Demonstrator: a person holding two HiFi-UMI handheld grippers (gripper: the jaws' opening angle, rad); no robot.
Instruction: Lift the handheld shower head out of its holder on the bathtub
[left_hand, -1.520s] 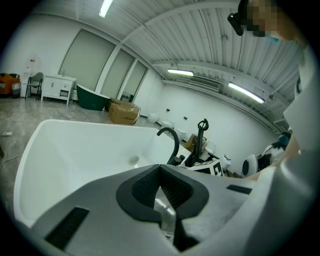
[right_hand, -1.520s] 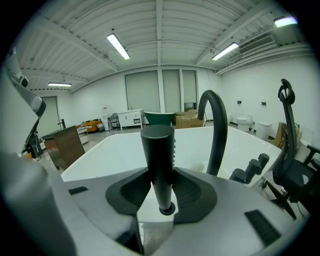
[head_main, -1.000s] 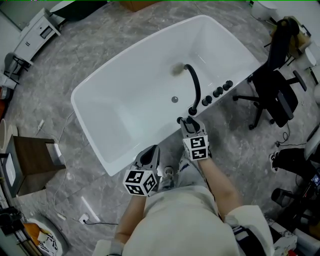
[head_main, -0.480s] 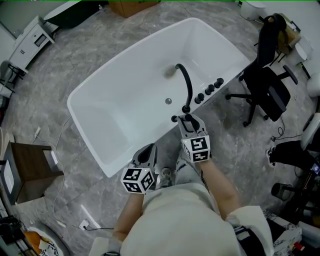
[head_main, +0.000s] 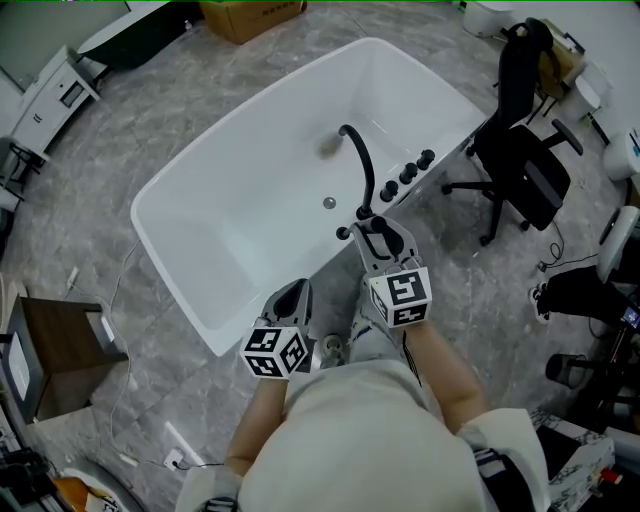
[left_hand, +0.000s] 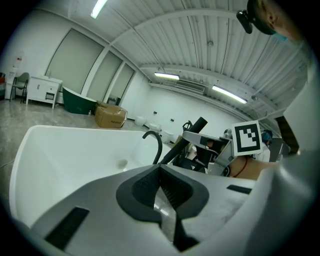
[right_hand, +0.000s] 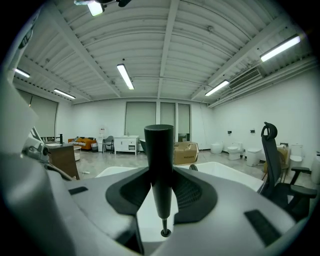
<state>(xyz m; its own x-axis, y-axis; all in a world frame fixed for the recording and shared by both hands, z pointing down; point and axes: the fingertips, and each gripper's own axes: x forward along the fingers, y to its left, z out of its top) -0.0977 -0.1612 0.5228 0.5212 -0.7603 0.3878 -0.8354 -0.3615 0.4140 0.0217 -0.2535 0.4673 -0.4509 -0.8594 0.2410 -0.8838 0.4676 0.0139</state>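
**Black shower wand upright in the right gripper at the tub's near rim**

The right gripper has its fingers partly open and pressed on either side of the black cylindrical handheld shower head. The shower head stands upright between them, thick flat-topped end up, narrowing below to a thin stem with a small round tip. In the head view it sits over the near right rim of the white oval freestanding bathtub, just near of the base of the tall black curved spout. A small black round fitting sits on the rim just left of the fingers; whether it is the holder I cannot tell. A row of black round knobs lines the rim to the far right of the spout.

The left gripper hovers by the tub's near wall, left of the right one. Its fingers are closed together with nothing between them. A black swivel office chair stands on the grey marbled floor right of the tub, and a brown cardboard box lies beyond its far end
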